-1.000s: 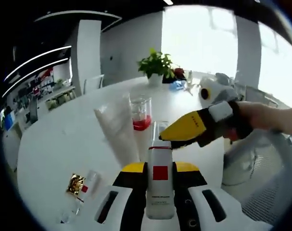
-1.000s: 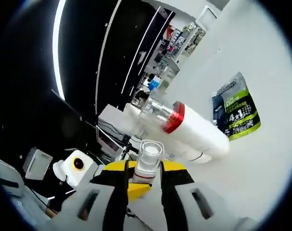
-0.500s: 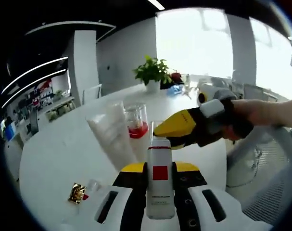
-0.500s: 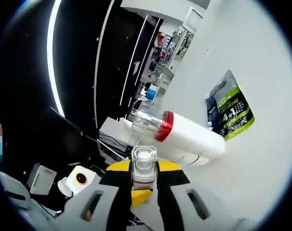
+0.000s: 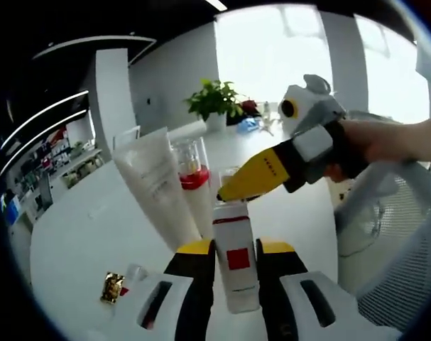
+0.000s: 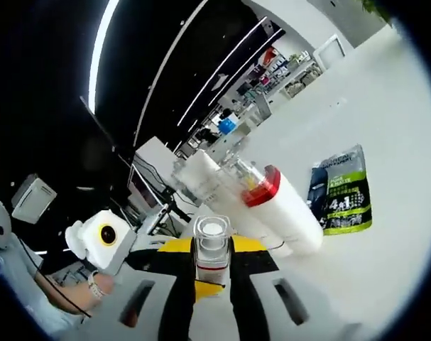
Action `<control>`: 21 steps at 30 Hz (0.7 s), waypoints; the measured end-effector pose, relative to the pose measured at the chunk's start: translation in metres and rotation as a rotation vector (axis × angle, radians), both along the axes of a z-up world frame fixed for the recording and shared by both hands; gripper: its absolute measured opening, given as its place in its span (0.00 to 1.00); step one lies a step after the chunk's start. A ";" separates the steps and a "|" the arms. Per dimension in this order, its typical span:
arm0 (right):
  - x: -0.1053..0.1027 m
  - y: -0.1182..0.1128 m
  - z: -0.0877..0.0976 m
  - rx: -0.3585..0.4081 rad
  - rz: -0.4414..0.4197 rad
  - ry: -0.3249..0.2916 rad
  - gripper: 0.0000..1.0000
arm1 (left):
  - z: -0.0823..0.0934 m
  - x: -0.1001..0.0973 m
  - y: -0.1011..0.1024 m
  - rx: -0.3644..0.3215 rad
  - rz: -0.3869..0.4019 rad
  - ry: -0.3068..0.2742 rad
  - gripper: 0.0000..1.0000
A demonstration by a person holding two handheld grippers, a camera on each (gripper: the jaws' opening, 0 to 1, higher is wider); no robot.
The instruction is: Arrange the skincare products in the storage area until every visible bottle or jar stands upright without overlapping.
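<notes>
Right claw (image 5: 226, 193) higher, bottle (image 5: 236, 263) tilted.

The white bottle (image 5: 236, 261) runs down between the jaws of the left hand-held gripper (image 5: 234, 250), its base hidden and label print too small to read. A clear-capped red-collared bottle (image 5: 189, 169) stands partly hidden behind the white tube (image 5: 158, 186).

Bottle (image 5: 236, 263) between left tongs (image 5: 234, 250); tube (image 5: 162, 188) and jar (image 5: 189, 165) behind, sachet (image 5: 113, 287) left on table (image 5: 73, 234).
</notes>
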State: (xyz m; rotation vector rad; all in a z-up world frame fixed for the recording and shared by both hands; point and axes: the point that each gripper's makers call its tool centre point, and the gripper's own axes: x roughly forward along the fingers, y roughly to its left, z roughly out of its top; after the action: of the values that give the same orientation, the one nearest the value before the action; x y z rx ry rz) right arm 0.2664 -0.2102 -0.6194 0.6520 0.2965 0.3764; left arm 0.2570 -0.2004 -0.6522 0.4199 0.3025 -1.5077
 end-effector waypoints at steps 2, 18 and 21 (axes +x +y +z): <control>-0.001 0.003 0.000 -0.065 0.031 -0.015 0.16 | 0.001 -0.001 0.001 -0.005 -0.005 0.041 0.20; -0.015 0.061 0.008 -0.527 0.385 -0.242 0.16 | -0.013 -0.011 0.023 0.046 -0.156 0.102 0.30; -0.017 0.065 0.006 -0.547 0.415 -0.252 0.16 | -0.017 -0.014 0.023 0.057 -0.173 0.116 0.32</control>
State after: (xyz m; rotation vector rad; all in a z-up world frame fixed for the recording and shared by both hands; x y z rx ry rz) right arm 0.2495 -0.1450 -0.6132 -0.0032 0.2765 0.7345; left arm 0.2425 -0.1776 -0.6690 0.4126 0.4095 -1.6997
